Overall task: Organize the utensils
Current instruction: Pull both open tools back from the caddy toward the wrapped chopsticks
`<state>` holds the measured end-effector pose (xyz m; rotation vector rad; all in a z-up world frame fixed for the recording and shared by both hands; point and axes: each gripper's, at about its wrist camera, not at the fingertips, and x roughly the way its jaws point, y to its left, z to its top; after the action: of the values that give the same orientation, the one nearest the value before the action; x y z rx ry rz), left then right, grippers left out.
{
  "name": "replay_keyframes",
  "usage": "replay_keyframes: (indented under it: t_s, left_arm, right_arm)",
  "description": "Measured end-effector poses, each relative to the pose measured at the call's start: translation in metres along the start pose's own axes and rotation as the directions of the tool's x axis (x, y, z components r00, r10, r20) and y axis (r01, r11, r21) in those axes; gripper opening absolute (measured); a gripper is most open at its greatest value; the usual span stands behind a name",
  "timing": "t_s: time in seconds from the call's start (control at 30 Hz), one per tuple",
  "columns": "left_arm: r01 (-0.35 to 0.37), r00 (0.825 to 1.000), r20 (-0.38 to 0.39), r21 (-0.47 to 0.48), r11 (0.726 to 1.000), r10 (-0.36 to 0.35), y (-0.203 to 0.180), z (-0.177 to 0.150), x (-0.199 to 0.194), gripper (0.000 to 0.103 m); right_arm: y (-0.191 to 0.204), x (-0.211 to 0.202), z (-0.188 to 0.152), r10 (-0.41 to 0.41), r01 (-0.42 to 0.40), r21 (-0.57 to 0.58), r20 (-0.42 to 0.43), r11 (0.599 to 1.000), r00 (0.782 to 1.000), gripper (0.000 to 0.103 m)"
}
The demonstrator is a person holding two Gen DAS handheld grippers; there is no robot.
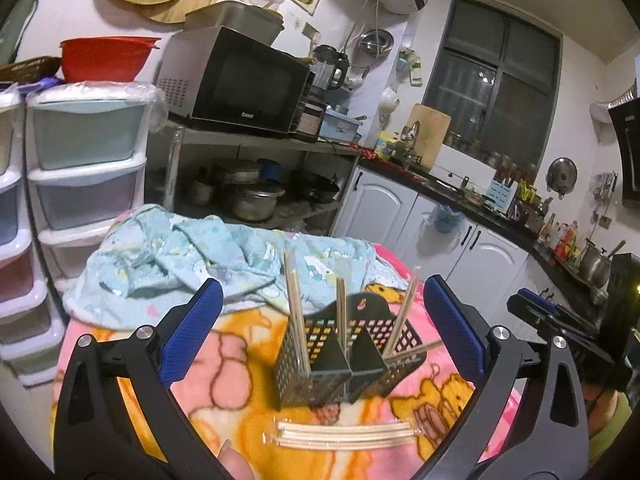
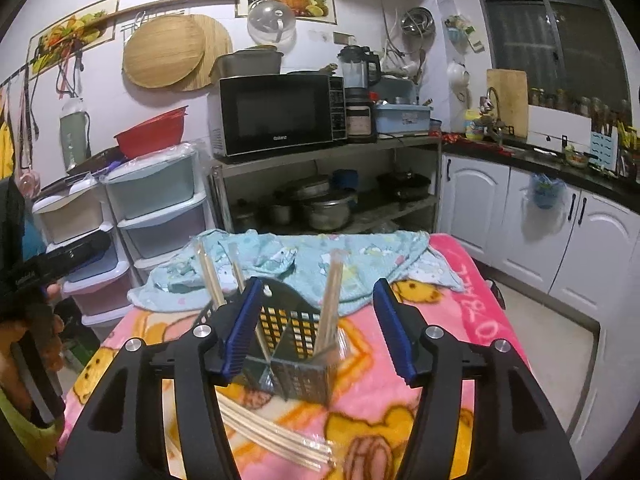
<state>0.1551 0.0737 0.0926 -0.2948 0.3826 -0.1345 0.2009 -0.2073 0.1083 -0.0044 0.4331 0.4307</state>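
Jaws of both the left gripper (image 1: 320, 336) and right gripper (image 2: 318, 330) are spread and empty around the black utensil caddy (image 1: 348, 356) at frame centre, so the wrapped chopsticks (image 1: 344, 434) lying lower centre are judged next to be pinched and slotted upright.

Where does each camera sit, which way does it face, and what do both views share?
Left wrist: on the left gripper, facing the black caddy and the loose chopsticks; its open fingers, a fingertip and the right gripper at the right edge show.
Right wrist: on the right gripper, close above the caddy; its open fingers and the person's left hand show.
Shared: caddy, chopsticks, pink blanket, microwave.
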Motion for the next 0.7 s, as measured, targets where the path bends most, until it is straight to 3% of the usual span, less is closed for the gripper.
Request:
replay_keyframes:
  t_s: [0.7]
  left_arm:
    - [0.021,0.994,-0.104,0.014,1.0,-0.02,-0.016,-0.056,-0.003,0.092]
  right_arm:
    - [-0.009,-0.041,-0.038,-0.017,0.017,0.005,-0.023,1.0,1.0,0.064]
